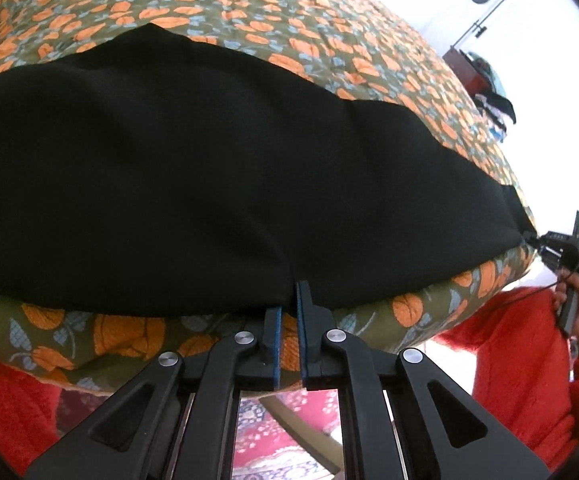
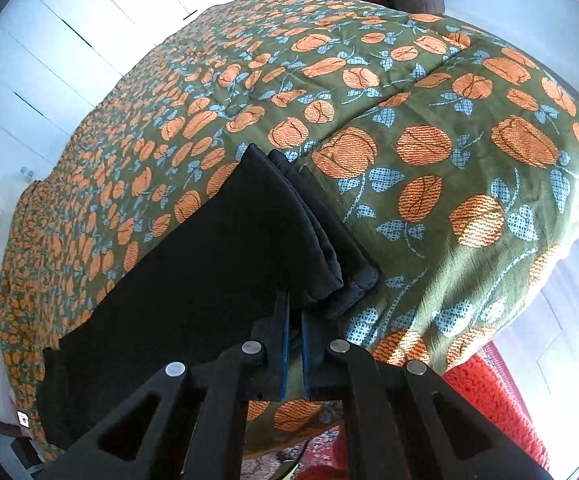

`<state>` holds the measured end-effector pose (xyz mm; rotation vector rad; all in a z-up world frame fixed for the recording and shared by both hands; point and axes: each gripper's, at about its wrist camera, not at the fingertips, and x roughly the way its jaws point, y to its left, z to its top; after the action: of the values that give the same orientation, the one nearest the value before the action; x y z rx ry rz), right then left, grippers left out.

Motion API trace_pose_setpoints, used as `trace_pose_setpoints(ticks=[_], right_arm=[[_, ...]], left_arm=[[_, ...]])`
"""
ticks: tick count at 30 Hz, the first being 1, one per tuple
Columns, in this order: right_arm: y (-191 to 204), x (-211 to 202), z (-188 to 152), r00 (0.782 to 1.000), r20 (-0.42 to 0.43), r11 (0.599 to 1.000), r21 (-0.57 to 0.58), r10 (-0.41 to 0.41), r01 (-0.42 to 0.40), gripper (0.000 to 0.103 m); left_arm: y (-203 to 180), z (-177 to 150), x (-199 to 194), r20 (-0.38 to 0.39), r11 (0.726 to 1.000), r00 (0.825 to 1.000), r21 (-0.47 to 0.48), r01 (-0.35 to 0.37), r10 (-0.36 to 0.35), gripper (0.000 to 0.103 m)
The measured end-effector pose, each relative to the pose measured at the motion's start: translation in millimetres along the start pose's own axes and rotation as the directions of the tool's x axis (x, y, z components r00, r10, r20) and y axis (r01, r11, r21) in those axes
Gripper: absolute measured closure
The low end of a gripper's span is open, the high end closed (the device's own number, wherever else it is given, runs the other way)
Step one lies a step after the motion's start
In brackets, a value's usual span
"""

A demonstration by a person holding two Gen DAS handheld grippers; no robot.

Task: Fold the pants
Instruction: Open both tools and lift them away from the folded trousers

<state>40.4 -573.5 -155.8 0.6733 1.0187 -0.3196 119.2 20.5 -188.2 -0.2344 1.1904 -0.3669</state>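
Pants (image 1: pixel 193 168) pinched along the near edge by your nearly closed left tongs (image 1: pixel 289 300) and right tongs (image 2: pixel 294 308); lift both together and fold away from you.

Black pants (image 1: pixel 193 184) lie folded lengthwise, legs stacked, along the bed's near edge.

Bed (image 2: pixel 469 128) under my work: a padded quilt, olive green, printed with orange buds and pale blue leaves, puffy at the near edge and rounded at the corner. Shallow creases run across it in my right view. Directly on it lie the black pants (image 1: pixel 193 184), stretched long along the near edge, legs stacked one on the other. The hem ends (image 2: pixel 321 240) sit slightly offset, the lower layer peeking out toward the bed's corner. Quilt shows bare beyond the pants on the far side.
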Motion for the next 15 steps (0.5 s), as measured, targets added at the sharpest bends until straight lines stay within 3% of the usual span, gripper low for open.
trace_pose_setpoints(ticks=[1, 3, 5, 6, 7, 8, 11, 14, 15], right_arm=[[0.0, 0.8, -0.5, 1.000, -0.005, 1.000, 0.000, -0.008, 0.008, 0.098], [-1.9, 1.2, -0.7, 1.000, -0.006, 1.000, 0.011, -0.028, 0.028, 0.096], [-1.3, -5.9, -1.4, 0.999, 0.022, 0.999, 0.014, -0.039, 0.039, 0.072], [-1.1, -12.9, -2.2, 0.997, 0.053, 0.999, 0.011, -0.048, 0.048, 0.061], [-0.5, -23.2, -4.0, 0.993, 0.103, 0.998, 0.010, -0.062, 0.061, 0.037], [0.5, -37.5, -6.9, 0.981, 0.176, 0.997, 0.013, -0.080, 0.079, 0.027], [7.2, -73.9, -18.5, 0.922, 0.367, 0.992, 0.018, -0.125, 0.127, 0.026], [32.2, -83.9, -23.7, 0.896, 0.430, 0.984, -0.082, -0.110, 0.159, 0.026], [47.4, -83.9, -25.1, 0.895, 0.437, 0.974, -0.146, -0.094, 0.174, 0.026]], left_arm=[[0.2, -2.2, -1.2, -0.006, 1.000, 1.000, 0.002, -0.006, 0.006, 0.093], [0.0, -5.8, -5.7, -0.032, 0.999, 0.998, -0.001, -0.048, 0.048, 0.080], [0.8, -13.8, -20.8, -0.040, 0.998, 0.997, -0.022, -0.061, 0.060, 0.050], [1.0, -17.8, -30.2, -0.032, 0.998, 0.998, -0.033, -0.052, 0.050, 0.042], [0.6, -22.2, -40.9, -0.017, 0.998, 0.999, -0.040, -0.042, 0.041, 0.041], [-0.2, -27.0, -53.1, 0.004, 0.998, 0.999, -0.045, -0.036, 0.037, 0.041], [4.5, -26.6, -88.2, 0.106, 0.997, 0.992, -0.047, -0.067, 0.072, 0.040], [26.8, 4.0, -104.9, 0.217, 0.981, 0.957, -0.054, -0.184, 0.191, 0.025], [40.0, 17.0, -104.5, 0.241, 0.972, 0.942, -0.072, -0.223, 0.234, 0.025]])
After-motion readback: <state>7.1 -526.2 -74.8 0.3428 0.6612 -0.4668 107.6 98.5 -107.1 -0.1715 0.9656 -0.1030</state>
